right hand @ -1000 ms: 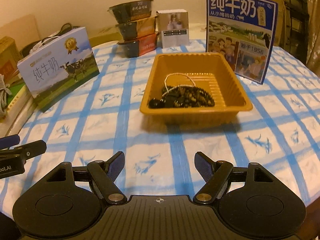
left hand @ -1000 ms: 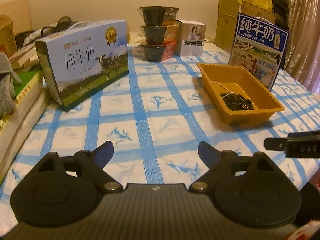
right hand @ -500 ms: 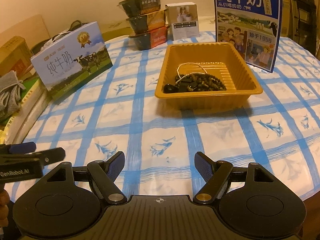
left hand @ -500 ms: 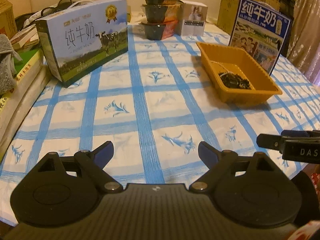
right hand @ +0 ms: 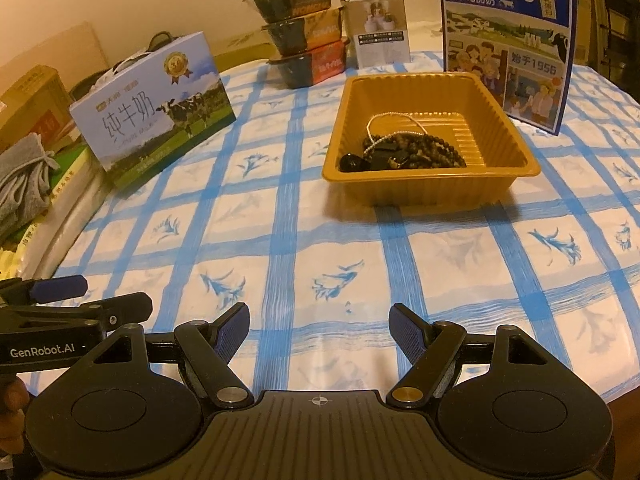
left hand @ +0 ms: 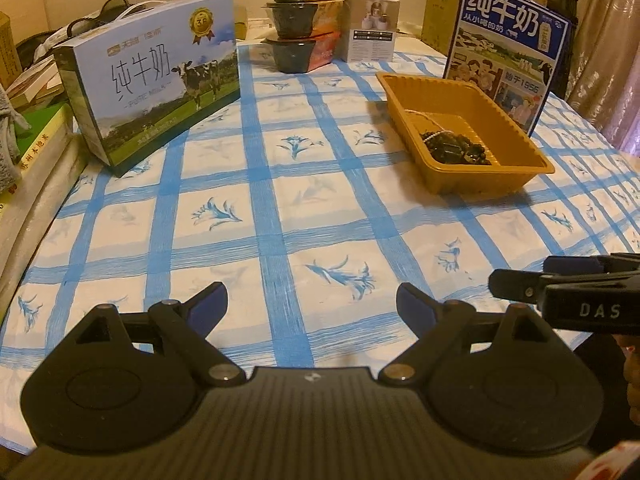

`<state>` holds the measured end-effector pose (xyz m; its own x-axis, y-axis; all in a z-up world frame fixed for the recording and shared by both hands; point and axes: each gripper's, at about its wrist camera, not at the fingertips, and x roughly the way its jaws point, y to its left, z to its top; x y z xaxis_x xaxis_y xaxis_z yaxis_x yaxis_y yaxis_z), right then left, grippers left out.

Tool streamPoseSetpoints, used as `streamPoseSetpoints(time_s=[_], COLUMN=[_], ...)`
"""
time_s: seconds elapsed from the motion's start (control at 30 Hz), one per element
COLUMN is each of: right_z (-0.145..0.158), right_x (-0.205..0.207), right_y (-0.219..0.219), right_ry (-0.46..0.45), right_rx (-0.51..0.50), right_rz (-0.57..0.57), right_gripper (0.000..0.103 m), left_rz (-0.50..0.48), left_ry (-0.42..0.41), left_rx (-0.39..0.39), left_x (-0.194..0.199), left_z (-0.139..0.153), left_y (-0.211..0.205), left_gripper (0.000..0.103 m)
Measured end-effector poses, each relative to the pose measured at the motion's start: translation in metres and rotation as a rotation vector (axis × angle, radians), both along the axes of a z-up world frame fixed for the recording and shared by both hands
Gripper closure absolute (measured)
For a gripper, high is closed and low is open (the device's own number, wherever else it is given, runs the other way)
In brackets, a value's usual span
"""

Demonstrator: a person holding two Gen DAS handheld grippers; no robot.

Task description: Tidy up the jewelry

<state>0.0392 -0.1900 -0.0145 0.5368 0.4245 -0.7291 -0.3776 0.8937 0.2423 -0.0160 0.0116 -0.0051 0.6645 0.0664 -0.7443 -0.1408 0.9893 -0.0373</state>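
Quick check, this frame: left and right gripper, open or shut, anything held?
Left gripper: open, holding nothing, over bare tablecloth.
Right gripper: open, holding nothing; the jewelry lies in the tray ahead.

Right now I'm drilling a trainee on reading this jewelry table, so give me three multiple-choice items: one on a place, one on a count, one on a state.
1. Where do the dark beads lie?
A. On the tablecloth
B. In the orange tray
C. On the milk box

2. How many black bowls are stacked at the back?
A. Two
B. Three
C. Five

3. How does the right tool stand?
A. Open, with nothing between its fingers
B. Shut on the beads
C. Shut on the tray's rim

Key: 1 B, the beads and a thin pale chain sit inside the tray's walls. 2 B, three bowls stand one on another beside a small white box. 3 A, its blue-padded fingers stand apart over bare tablecloth, short of the tray.
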Motion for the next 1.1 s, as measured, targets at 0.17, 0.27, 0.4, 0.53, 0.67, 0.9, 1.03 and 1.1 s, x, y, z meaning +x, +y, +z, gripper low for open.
streamPoseSetpoints(time_s=[0.17,0.27,0.4,0.53,0.67,0.9,1.03,1.1], right_z=[0.0,-0.0008,-0.001,-0.001,-0.001,-0.0009,-0.0008,-0.0008], right_x=[-0.0001,0.0003,0.0003,0.0004,0.0005,0.0006,0.0004,0.0004], right_y=[0.0008,0.0014,0.0017,0.0018,0.0017,0.0018,0.002,0.002], right_ry=[-0.003,0.001,0.002,0.002,0.001,0.002,0.001,0.002], right_rx=[-0.005,-0.009,-0.01,-0.01,-0.01,-0.01,-0.01,-0.01], right_rz=[0.005,0.008,0.009,0.009,0.009,0.01,0.009,0.009], right_gripper=[0.026,0.026,0.026,0.026,0.026,0.026,0.026,0.026], left_rz=[-0.004,-0.003,-0.003,-0.003,-0.002,-0.002,-0.002,-0.003], left_ry=[0.003,0.002,0.004,0.005,0.004,0.004,0.004,0.004], left_rx=[0.0,0.0,-0.001,-0.001,-0.001,-0.001,-0.002,-0.001], left_x=[0.0003,0.0004,0.0005,0.0006,0.0007,0.0004,0.0003,0.0003], left_z=[0.0001,0.0,-0.0002,-0.0004,-0.0004,-0.0001,-0.0002,-0.0002], left_y=[-0.0009,-0.0002,0.0,0.0006,0.0005,0.001,0.0011,0.0013], left_gripper=[0.013,0.013,0.013,0.013,0.013,0.013,0.013,0.013])
